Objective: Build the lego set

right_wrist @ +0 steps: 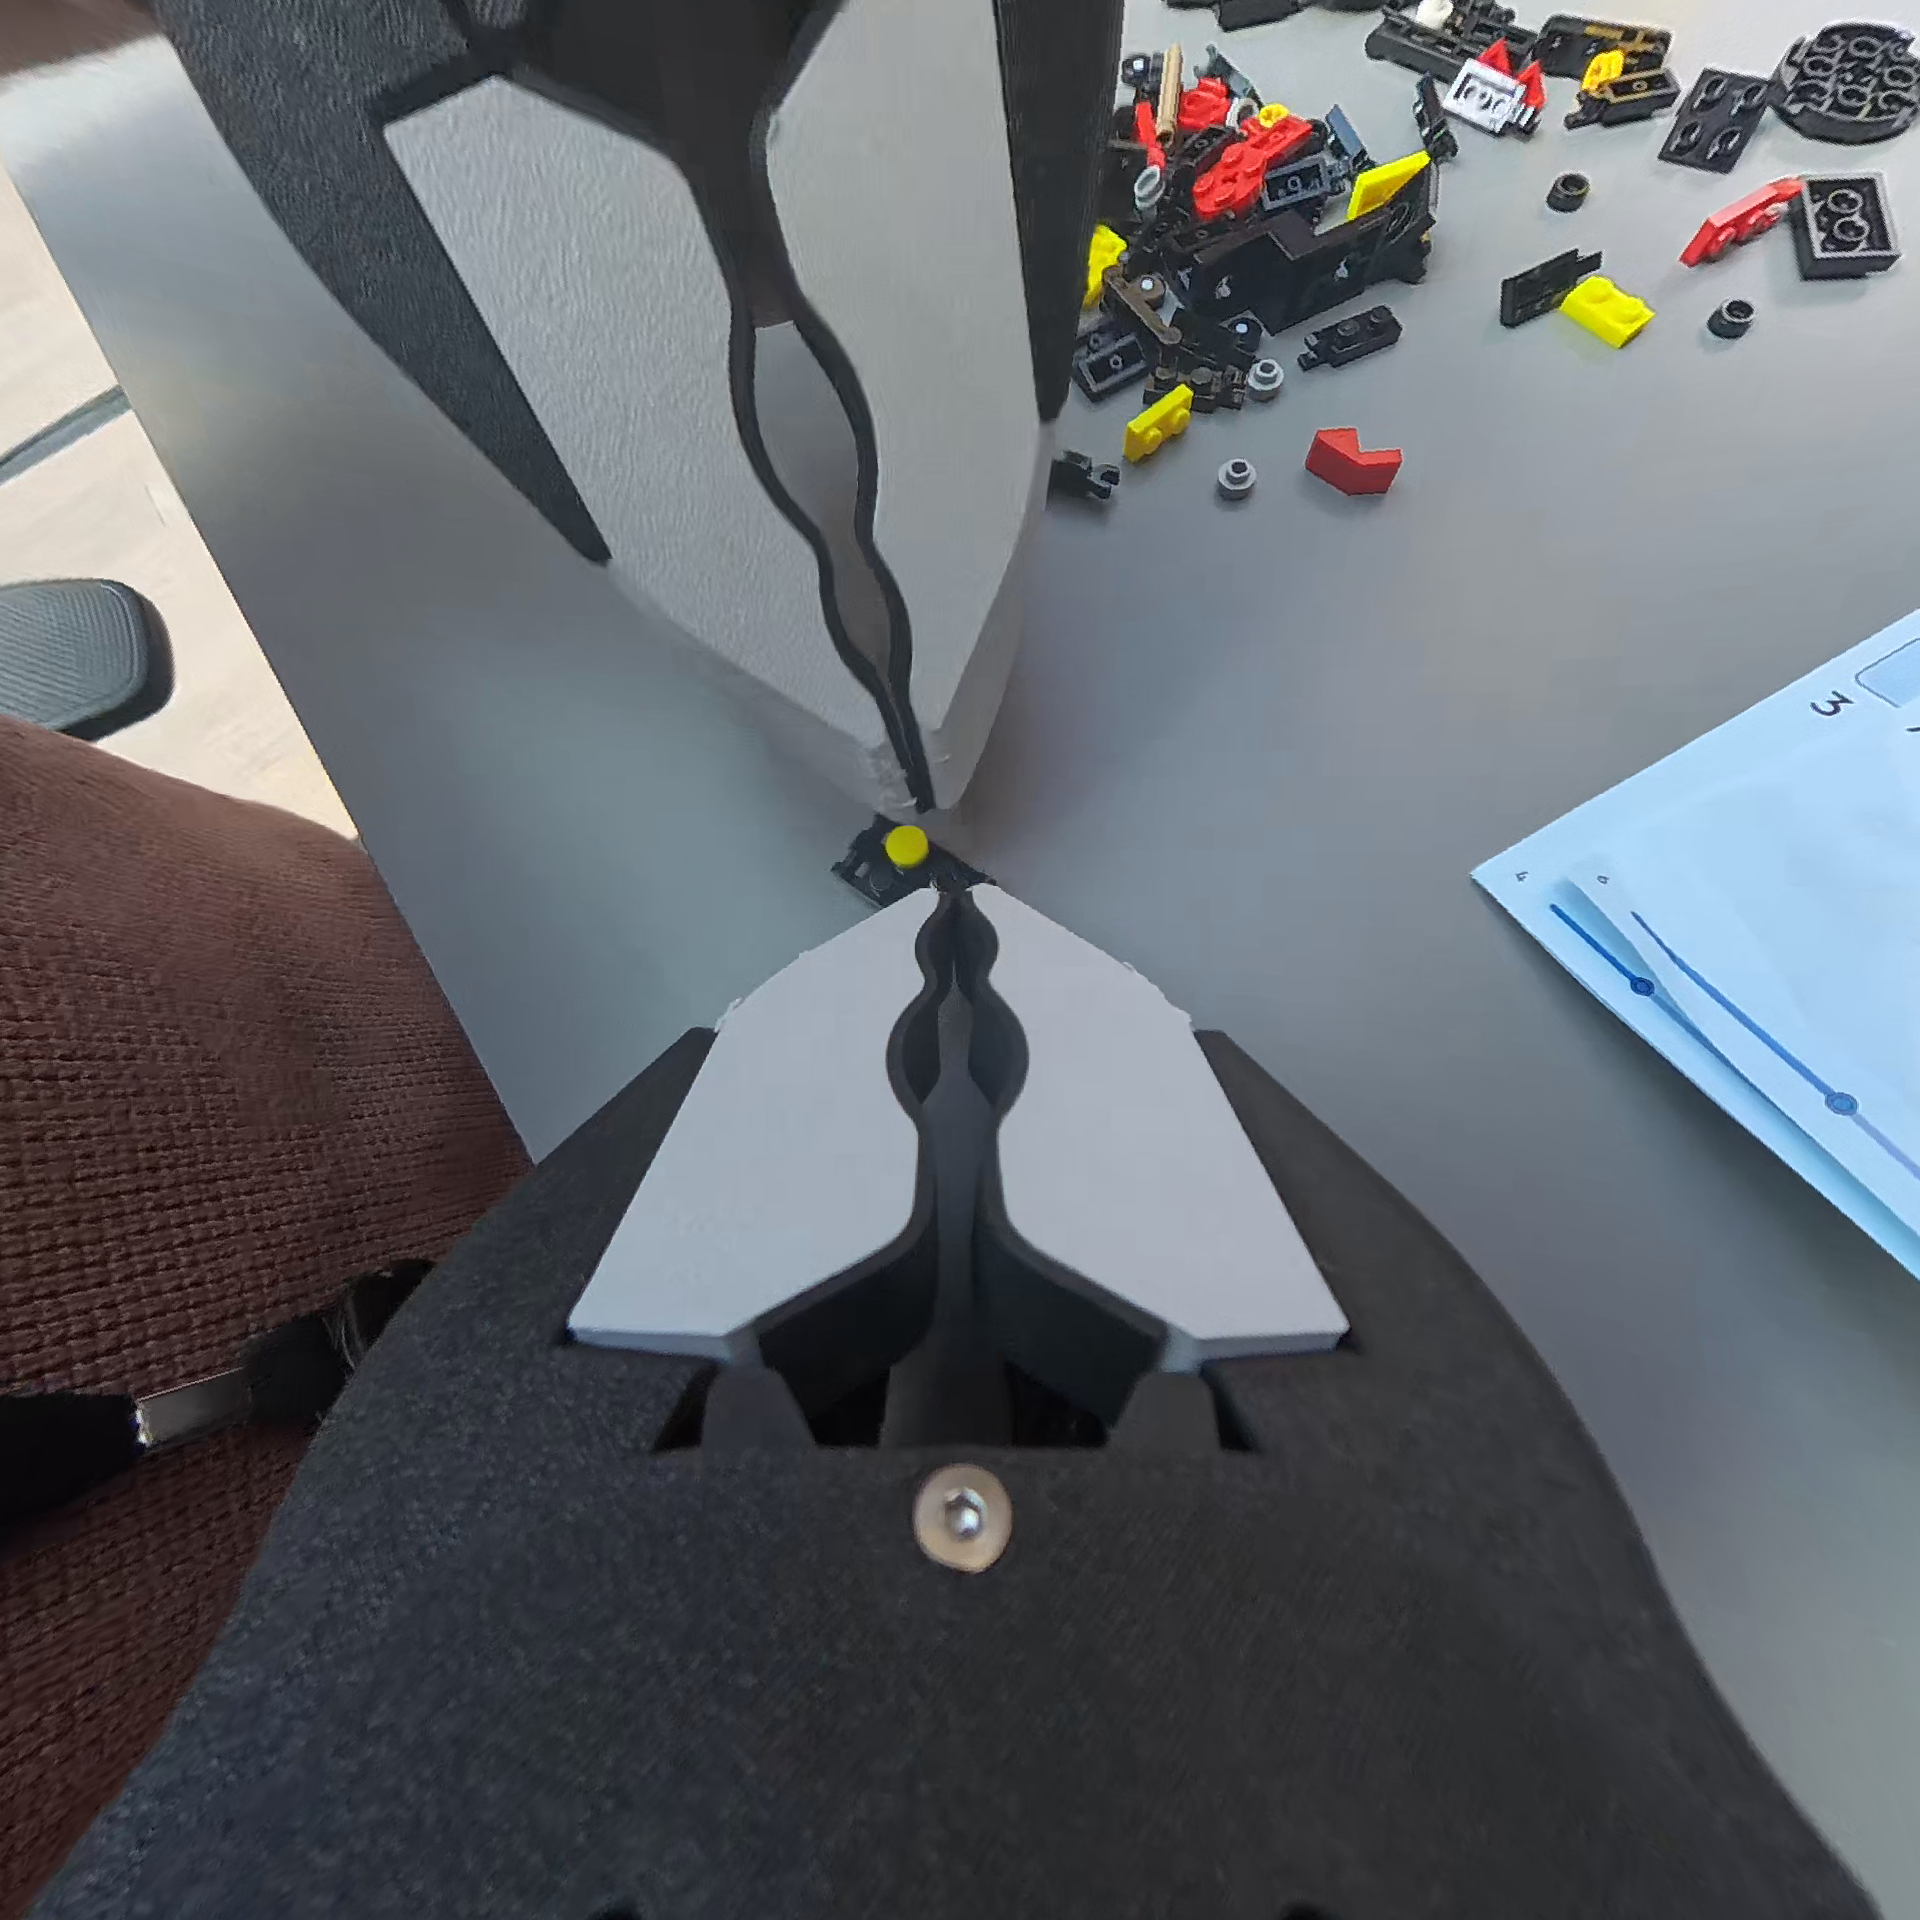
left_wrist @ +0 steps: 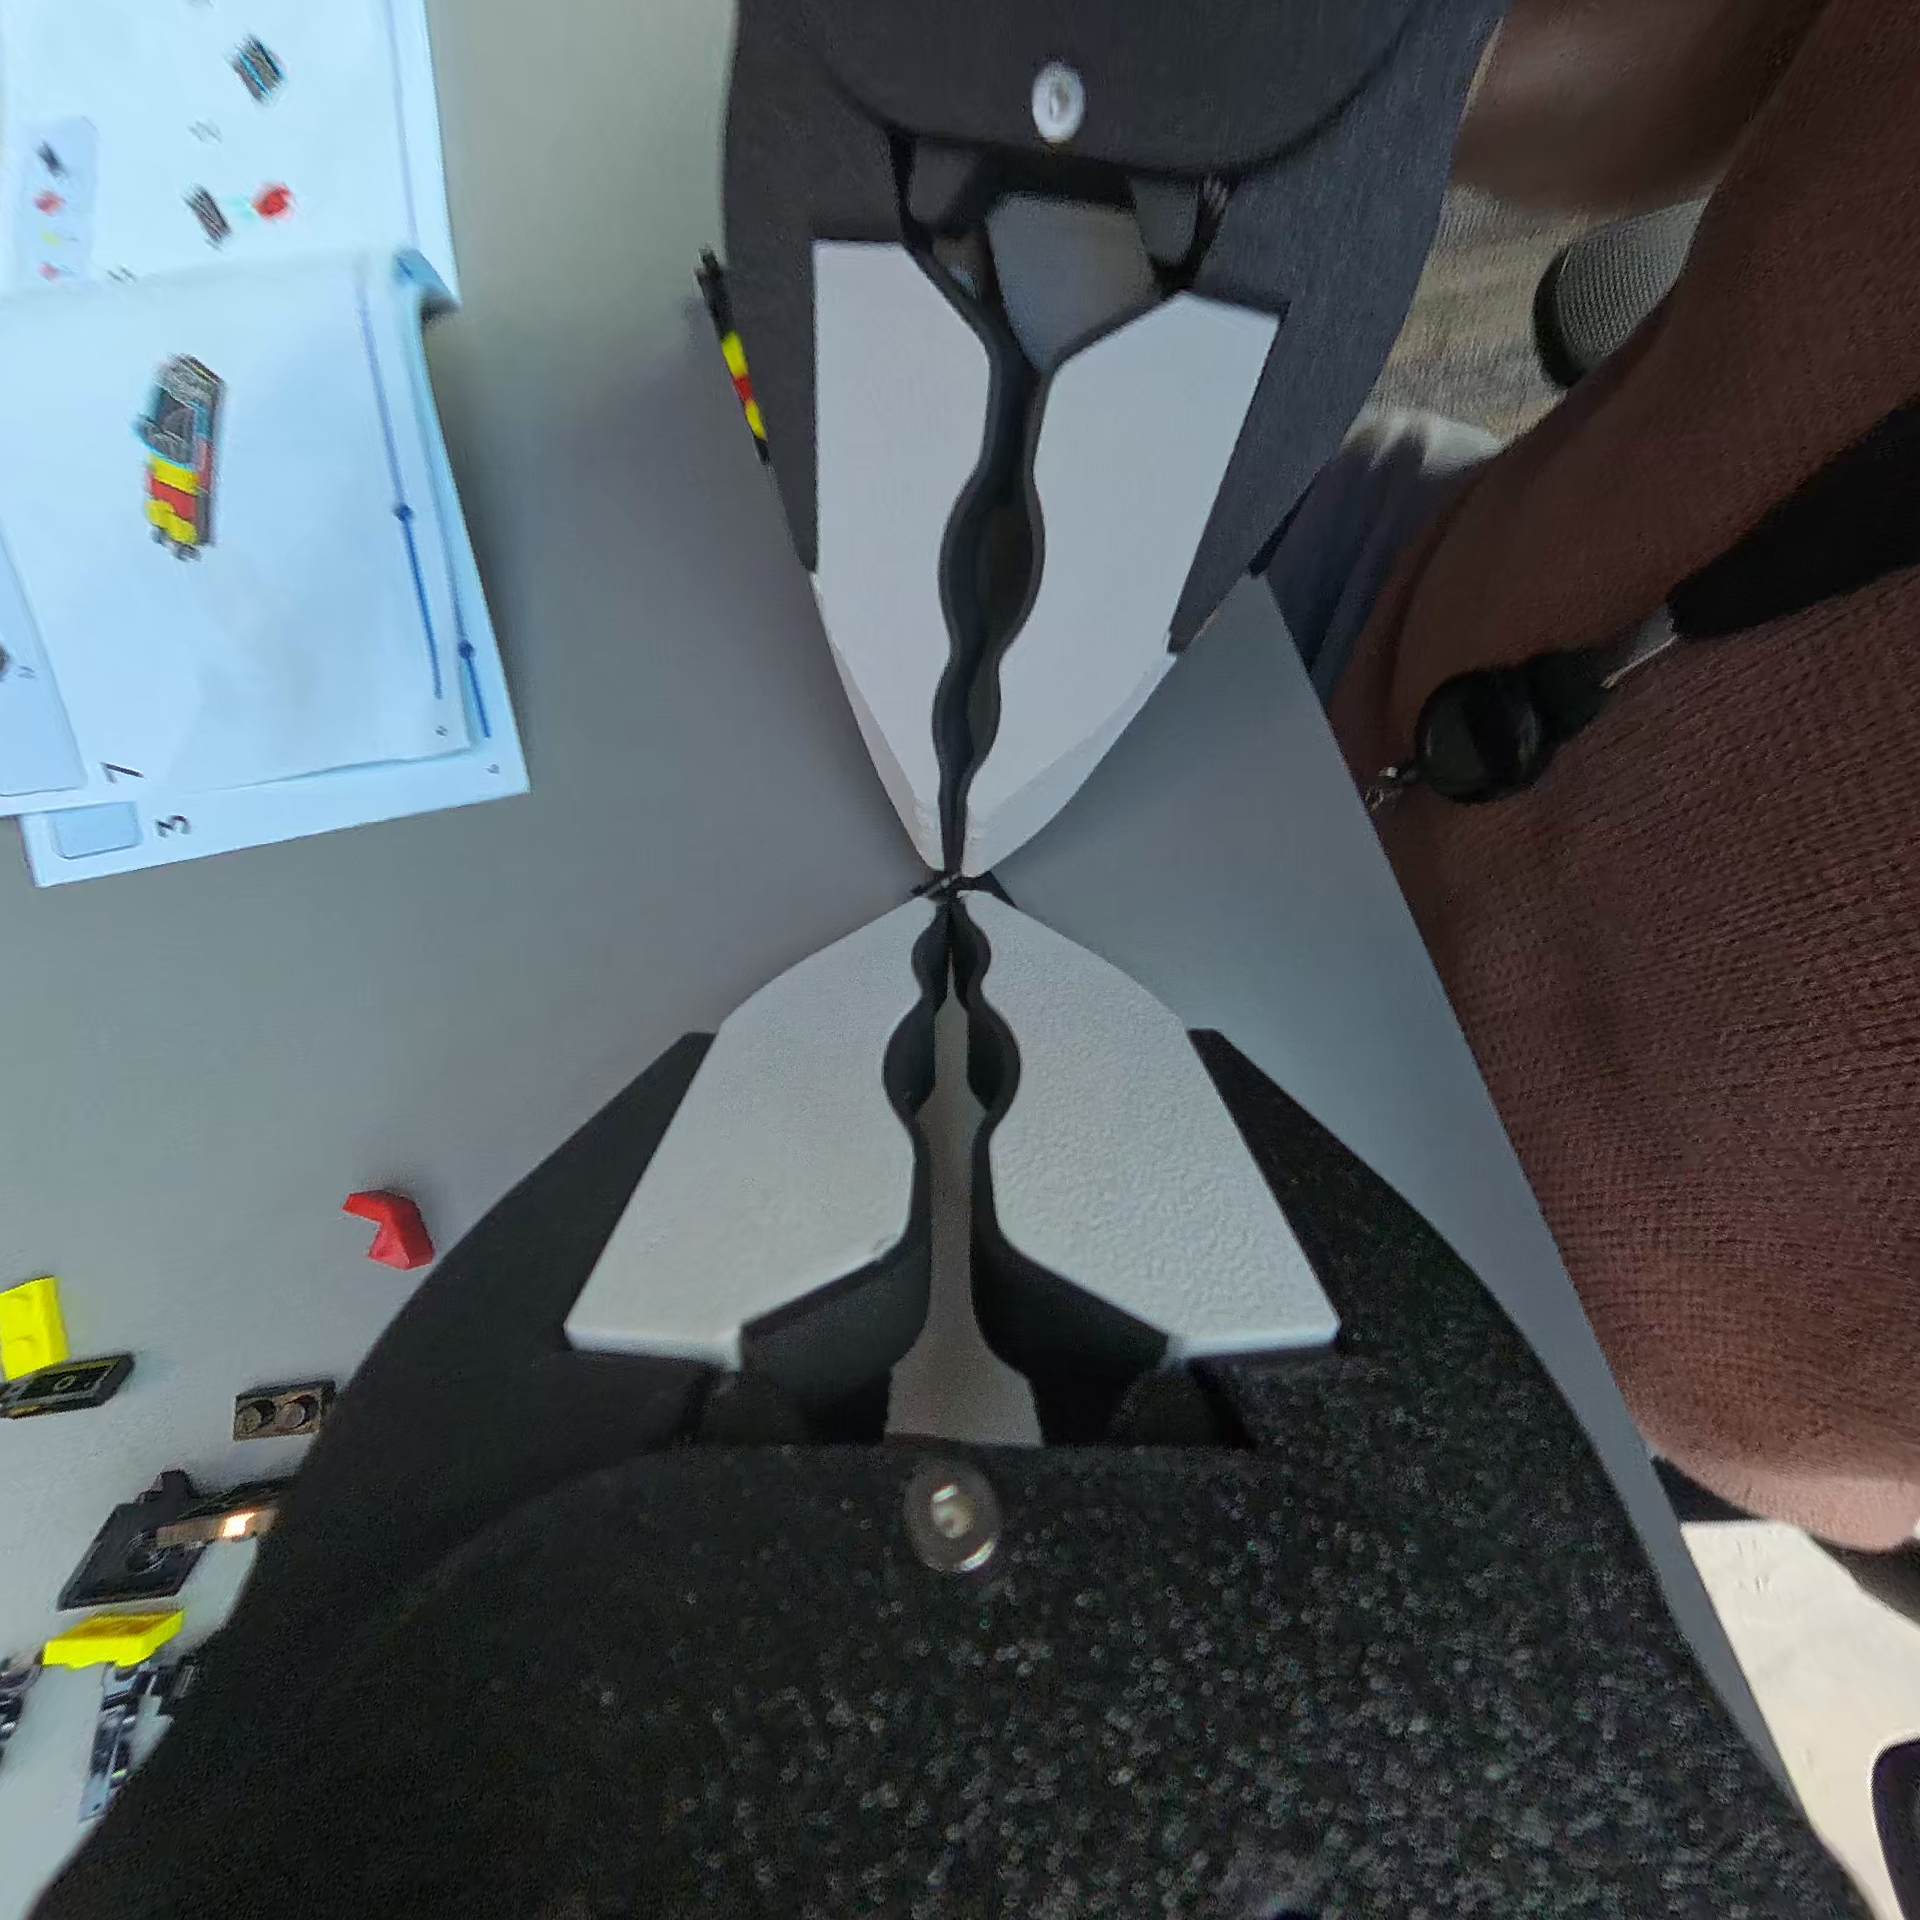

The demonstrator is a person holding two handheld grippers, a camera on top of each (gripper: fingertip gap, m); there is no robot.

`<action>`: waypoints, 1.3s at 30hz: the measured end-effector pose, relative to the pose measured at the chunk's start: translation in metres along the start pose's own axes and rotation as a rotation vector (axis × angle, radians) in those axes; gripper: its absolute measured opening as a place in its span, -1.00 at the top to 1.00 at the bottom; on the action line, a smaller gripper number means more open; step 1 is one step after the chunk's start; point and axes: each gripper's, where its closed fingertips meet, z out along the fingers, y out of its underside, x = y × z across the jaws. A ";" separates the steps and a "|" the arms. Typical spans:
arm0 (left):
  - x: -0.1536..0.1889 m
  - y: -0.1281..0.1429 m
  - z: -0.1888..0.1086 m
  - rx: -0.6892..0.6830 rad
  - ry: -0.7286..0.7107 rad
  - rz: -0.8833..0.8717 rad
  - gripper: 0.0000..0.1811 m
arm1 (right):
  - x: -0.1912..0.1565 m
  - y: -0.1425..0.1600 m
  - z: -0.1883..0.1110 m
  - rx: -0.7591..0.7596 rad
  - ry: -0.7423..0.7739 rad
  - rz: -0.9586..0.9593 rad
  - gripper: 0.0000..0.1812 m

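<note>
A small black plate point(right_wrist: 871, 868) with a yellow round stud point(right_wrist: 906, 845) on it hangs between the two gripper tips above the grey table point(right_wrist: 1247, 727). My right gripper point(right_wrist: 951, 896) is shut on the plate's near edge. My left gripper point(right_wrist: 920, 808) comes in from the top, shut, with its tips against the plate beside the yellow stud. I cannot tell whether it grips the plate. In the left wrist view the plate point(left_wrist: 940, 886) shows edge-on as a thin black line between my left gripper point(left_wrist: 949, 909) and the right gripper point(left_wrist: 951, 873).
A pile of loose black, red and yellow bricks point(right_wrist: 1268, 208) lies at the far side, with a red angled brick point(right_wrist: 1351, 457) nearer. The open instruction booklet point(right_wrist: 1766, 935) lies to the right. A person's brown sweater point(right_wrist: 208, 1039) is at the table edge point(right_wrist: 343, 831).
</note>
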 end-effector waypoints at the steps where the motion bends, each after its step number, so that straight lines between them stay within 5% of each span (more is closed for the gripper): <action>1: -0.003 -0.011 -0.011 0.090 -0.016 -0.032 1.00 | -0.001 -0.005 -0.005 0.028 -0.002 0.007 1.00; 7: -0.017 -0.024 -0.052 0.266 -0.232 -0.061 1.00 | 0.012 -0.017 -0.037 0.120 0.092 0.033 1.00; 12: -0.034 -0.039 -0.061 0.446 -0.474 -0.070 0.94 | 0.030 -0.025 -0.095 0.381 0.165 0.156 0.89; 18: -0.041 -0.040 -0.040 0.502 -0.425 -0.120 0.68 | 0.039 -0.002 -0.126 0.413 0.276 0.226 0.73; 29: -0.025 -0.023 -0.073 0.520 -0.690 -0.029 0.68 | 0.026 -0.018 -0.095 0.389 0.202 0.159 0.71; 39: -0.013 0.022 -0.089 0.368 -0.814 0.001 0.72 | -0.009 -0.058 -0.027 0.318 0.010 0.005 0.79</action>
